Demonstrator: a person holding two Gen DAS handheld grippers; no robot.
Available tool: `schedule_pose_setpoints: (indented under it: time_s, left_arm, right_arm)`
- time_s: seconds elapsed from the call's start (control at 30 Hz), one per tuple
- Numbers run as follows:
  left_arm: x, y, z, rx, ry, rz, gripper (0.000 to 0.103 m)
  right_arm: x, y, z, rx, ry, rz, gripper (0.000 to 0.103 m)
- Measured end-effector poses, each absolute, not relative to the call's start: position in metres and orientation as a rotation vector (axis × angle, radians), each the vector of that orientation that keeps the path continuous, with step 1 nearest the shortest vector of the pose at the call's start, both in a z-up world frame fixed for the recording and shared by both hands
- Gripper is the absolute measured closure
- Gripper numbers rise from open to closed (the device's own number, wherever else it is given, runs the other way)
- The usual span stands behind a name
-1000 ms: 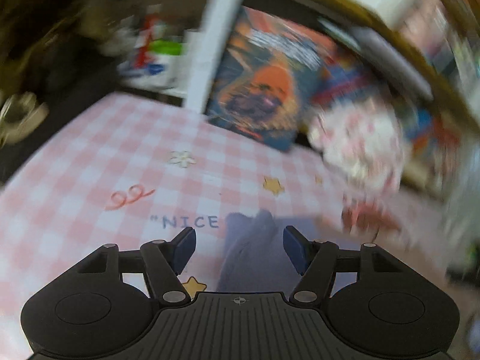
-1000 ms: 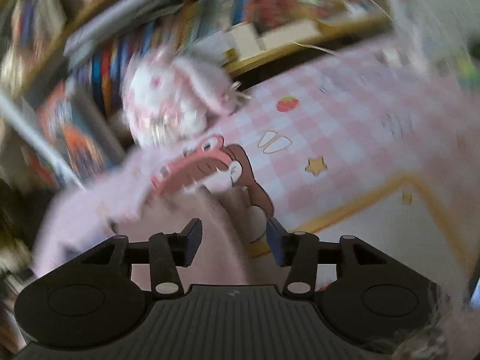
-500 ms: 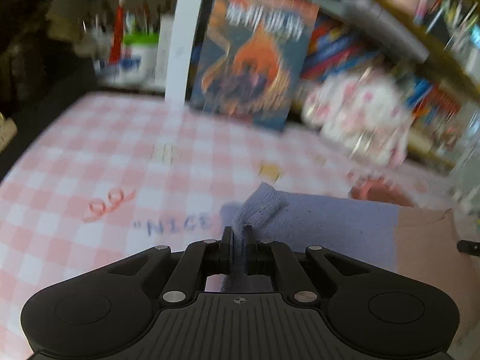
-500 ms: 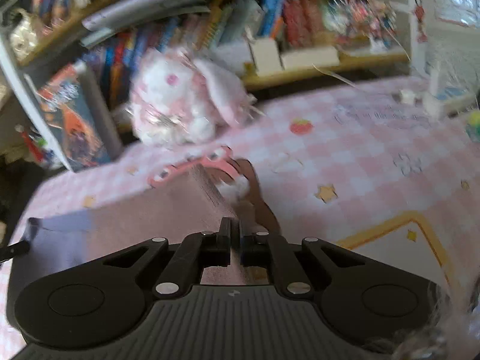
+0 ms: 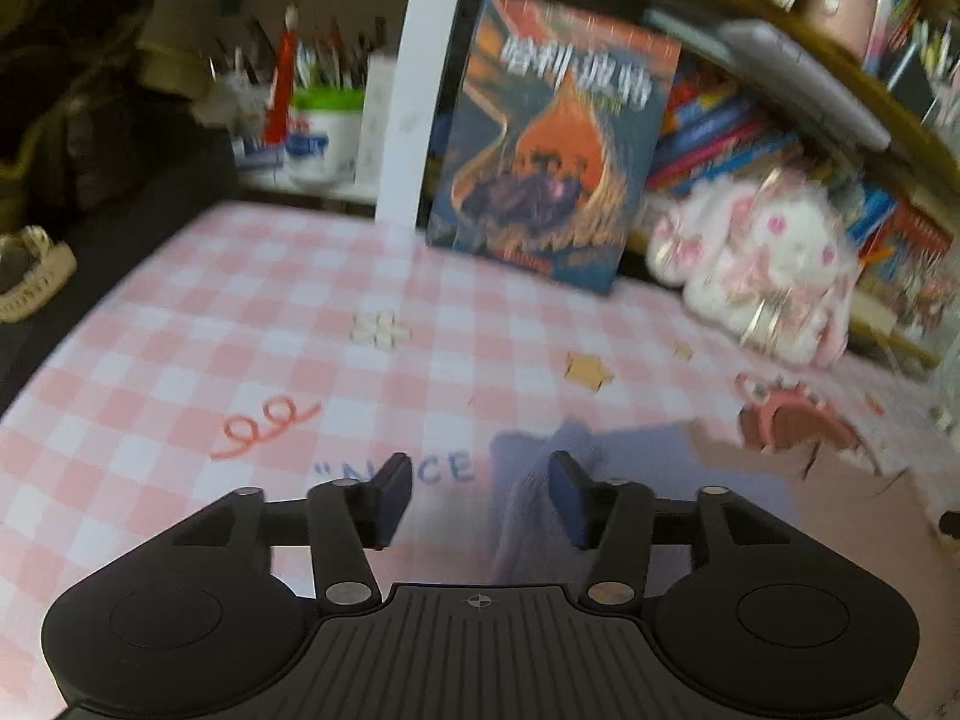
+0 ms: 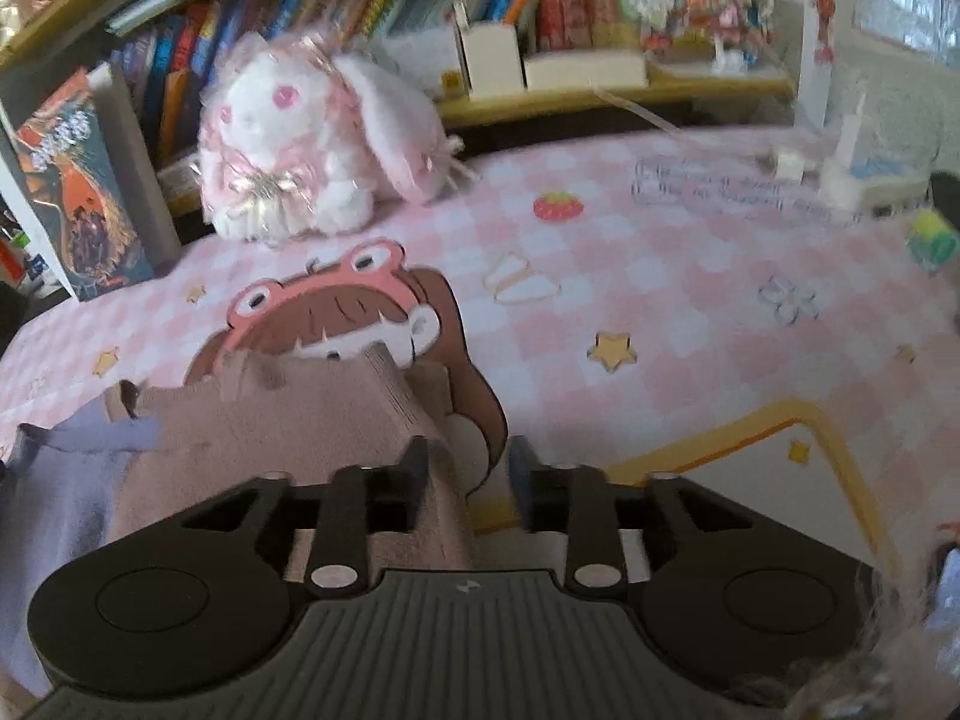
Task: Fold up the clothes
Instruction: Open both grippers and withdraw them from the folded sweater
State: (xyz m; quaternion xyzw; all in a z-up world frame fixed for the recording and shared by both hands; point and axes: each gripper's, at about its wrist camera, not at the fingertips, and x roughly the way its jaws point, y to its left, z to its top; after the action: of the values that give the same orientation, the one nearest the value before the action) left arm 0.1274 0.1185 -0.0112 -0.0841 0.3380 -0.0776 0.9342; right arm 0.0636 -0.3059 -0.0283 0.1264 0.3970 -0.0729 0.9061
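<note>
Left wrist view: left gripper (image 5: 479, 501) jaws just opened, sock (image 5: 648, 480) toe loose beside its right finger. Right gripper (image 6: 468, 468) also just opened, sock cuff lying by its left finger, on the checked mat (image 6: 690, 324).

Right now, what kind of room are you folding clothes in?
Probably a child's bedroom or study corner. A pink checked desk mat with cartoon stickers lies under the sock, a plush bunny sits at the back, and shelves of colourful books stand behind it.
</note>
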Motion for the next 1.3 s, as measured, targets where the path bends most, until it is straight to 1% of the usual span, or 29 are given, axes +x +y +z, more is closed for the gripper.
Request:
schedule_pose_setpoints:
  time_s: [0.03, 0.07, 0.1, 0.13, 0.17, 0.2, 0.23, 0.27, 0.3, 0.43, 0.7, 0.83, 1.1, 1.3]
  left_arm:
    - [0.124, 0.119, -0.007, -0.175, 0.677, -0.160, 0.047]
    - [0.120, 0.118, -0.003, -0.174, 0.668, -0.156, 0.042]
    - [0.116, 0.117, 0.001, -0.174, 0.658, -0.153, 0.040]
    - [0.112, 0.116, 0.005, -0.173, 0.649, -0.150, 0.038]
    - [0.107, 0.114, 0.007, -0.169, 0.644, -0.147, 0.035]
    - [0.102, 0.111, 0.010, -0.165, 0.639, -0.143, 0.032]
    - [0.097, 0.109, 0.012, -0.159, 0.637, -0.134, 0.029]
    - [0.090, 0.105, 0.014, -0.153, 0.635, -0.125, 0.028]
    - [0.083, 0.102, 0.016, -0.149, 0.632, -0.116, 0.026]
    - [0.051, 0.089, 0.019, -0.165, 0.632, -0.086, 0.021]
    - [-0.001, 0.041, 0.012, -0.154, 0.661, -0.066, 0.019]
    - [-0.026, 0.017, 0.011, -0.147, 0.666, -0.042, 0.014]
    - [-0.079, -0.015, -0.003, -0.176, 0.696, 0.030, 0.013]
    - [-0.105, -0.028, -0.009, -0.197, 0.722, 0.073, 0.010]
  right_arm:
    - [0.061, -0.304, -0.024, 0.253, 0.811, -0.146, 0.065]
    - [0.059, -0.302, -0.020, 0.246, 0.802, -0.142, 0.057]
    - [0.056, -0.301, -0.017, 0.238, 0.793, -0.137, 0.052]
    - [0.054, -0.299, -0.014, 0.235, 0.789, -0.133, 0.049]
    - [0.052, -0.298, -0.011, 0.233, 0.787, -0.132, 0.039]
    - [0.049, -0.296, -0.009, 0.230, 0.786, -0.132, 0.032]
    - [0.047, -0.295, -0.007, 0.229, 0.783, -0.127, 0.029]
    - [0.044, -0.293, -0.005, 0.227, 0.780, -0.122, 0.023]
    - [0.042, -0.291, -0.004, 0.222, 0.778, -0.116, 0.019]
    - [0.029, -0.284, -0.005, 0.194, 0.786, -0.082, 0.014]
    - [-0.008, -0.281, -0.013, 0.096, 0.814, 0.055, 0.011]
    - [-0.029, -0.286, -0.018, 0.085, 0.838, 0.122, 0.011]
    - [-0.061, -0.304, -0.024, 0.012, 0.855, 0.247, 0.011]
    - [-0.077, -0.318, -0.030, 0.002, 0.875, 0.279, 0.011]
